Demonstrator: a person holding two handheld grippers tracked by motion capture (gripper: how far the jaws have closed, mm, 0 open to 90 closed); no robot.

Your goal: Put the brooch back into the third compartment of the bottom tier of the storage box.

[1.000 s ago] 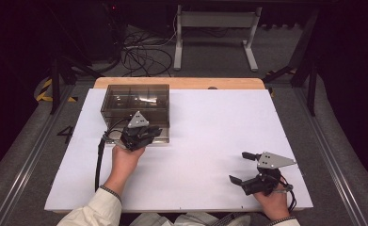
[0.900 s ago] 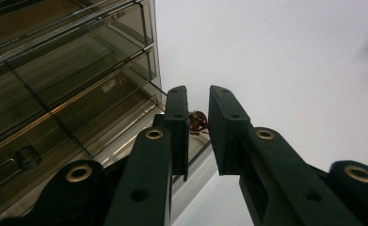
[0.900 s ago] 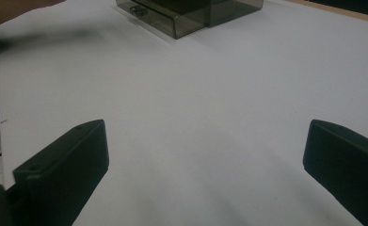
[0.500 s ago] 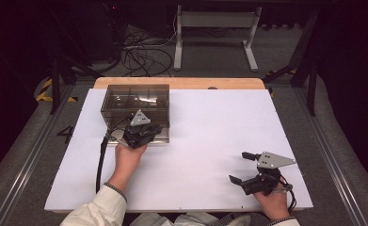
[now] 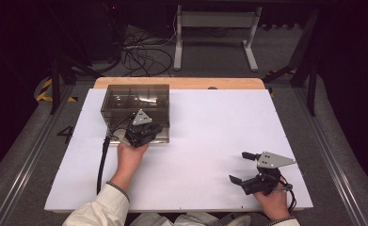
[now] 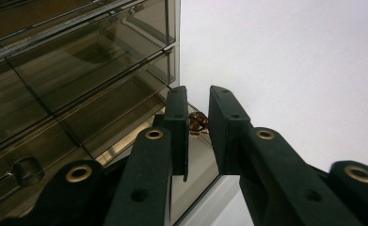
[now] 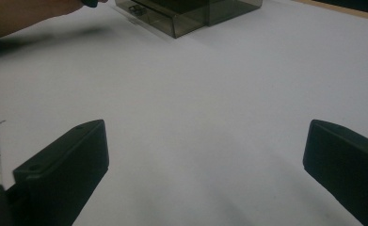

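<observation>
While gripping, left hand-held gripper point(image 5: 146, 133) outstretched.

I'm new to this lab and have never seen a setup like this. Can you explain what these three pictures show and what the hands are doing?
No robot here: a person sits at a table covered in white and holds a hand-operated claw in each hand. The high view looks down from above the person. The other two pictures come from small cameras riding on each claw, looking along its two black jaws.

On the table stands a smoky see-through drawer box. The left claw is at its front edge; in the left gripper view its jaws stand nearly together over the box's lowest drawer, with a small brownish item in the narrow gap. Whether it is actually pinched I cannot tell.

The right claw rests near the table's right front corner, its jaws wide apart with nothing between them.
</observation>
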